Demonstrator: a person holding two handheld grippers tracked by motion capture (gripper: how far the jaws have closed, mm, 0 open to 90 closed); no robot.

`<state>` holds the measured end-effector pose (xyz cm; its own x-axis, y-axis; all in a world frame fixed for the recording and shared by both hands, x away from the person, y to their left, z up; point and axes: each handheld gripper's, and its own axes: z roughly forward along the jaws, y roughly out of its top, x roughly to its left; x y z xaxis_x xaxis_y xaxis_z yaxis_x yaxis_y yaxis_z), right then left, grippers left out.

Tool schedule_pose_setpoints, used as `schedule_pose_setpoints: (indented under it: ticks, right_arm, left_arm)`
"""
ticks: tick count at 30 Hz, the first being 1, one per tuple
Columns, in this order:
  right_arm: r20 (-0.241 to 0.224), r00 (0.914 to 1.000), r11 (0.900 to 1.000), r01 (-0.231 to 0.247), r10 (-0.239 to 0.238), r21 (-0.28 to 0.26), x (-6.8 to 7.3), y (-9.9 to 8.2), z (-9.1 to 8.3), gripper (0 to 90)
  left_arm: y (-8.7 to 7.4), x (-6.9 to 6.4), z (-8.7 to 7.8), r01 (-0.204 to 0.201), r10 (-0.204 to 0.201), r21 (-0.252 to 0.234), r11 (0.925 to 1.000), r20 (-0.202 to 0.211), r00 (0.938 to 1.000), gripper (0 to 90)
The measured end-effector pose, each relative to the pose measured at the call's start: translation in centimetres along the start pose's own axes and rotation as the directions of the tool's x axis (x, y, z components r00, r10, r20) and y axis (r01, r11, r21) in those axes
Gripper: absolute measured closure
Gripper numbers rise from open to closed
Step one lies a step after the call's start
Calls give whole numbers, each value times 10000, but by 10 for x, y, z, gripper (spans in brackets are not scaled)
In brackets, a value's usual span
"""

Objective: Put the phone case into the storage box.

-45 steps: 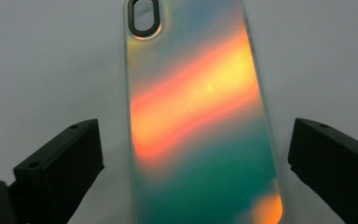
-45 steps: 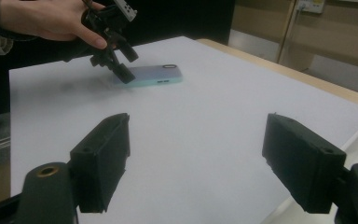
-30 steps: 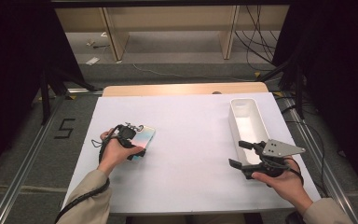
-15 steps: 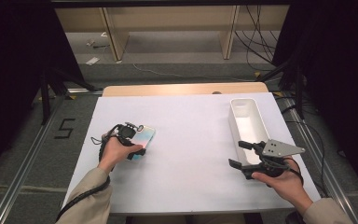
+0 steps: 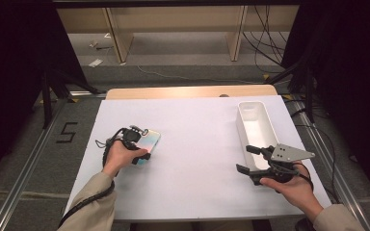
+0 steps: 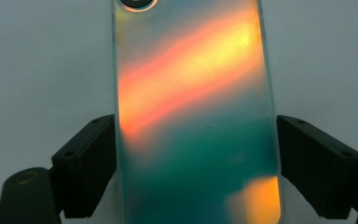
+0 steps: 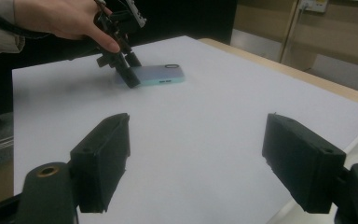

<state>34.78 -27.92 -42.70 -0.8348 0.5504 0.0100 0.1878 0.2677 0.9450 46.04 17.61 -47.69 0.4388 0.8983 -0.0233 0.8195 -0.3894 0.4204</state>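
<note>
A phone [image 5: 148, 142] with an iridescent back lies face down on the white mat [image 5: 197, 144] at the left. My left gripper [image 5: 142, 146] points down over its near end. In the left gripper view the phone [image 6: 191, 93] runs up between the jaws of the left gripper [image 6: 196, 158]. The jaws have just been closing, and both pads touch its long edges. My right gripper [image 5: 247, 160] rests at the front right beside the white tray [image 5: 250, 104]. The right gripper [image 7: 196, 154] stands open with nothing between its jaws, facing the phone [image 7: 161, 73] and the left gripper [image 7: 128, 70].
The long white tray stands along the mat's right side with nothing seen in it. A wooden table edge [image 5: 188, 91] runs behind the mat. Shelving and cables [image 5: 265, 43] lie on the floor beyond. Dark curtains flank both sides.
</note>
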Motion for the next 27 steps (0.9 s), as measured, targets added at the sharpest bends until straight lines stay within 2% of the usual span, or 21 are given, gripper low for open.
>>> schedule_pose_setpoints:
  ticks: [17, 27]
  right_arm:
    - [7, 10000, 10000, 8, -8, -44, 0, 0, 0, 241]
    - [10, 10000, 10000, 7, -7, -68, 0, 1, -1, 242]
  left_arm:
    - [-2, 0, -1, 21, -21, -132, 9999, 33, 10000, 166]
    - [-1, -4, -9, -102, 106, -707, 9974, 52, 9999, 171]
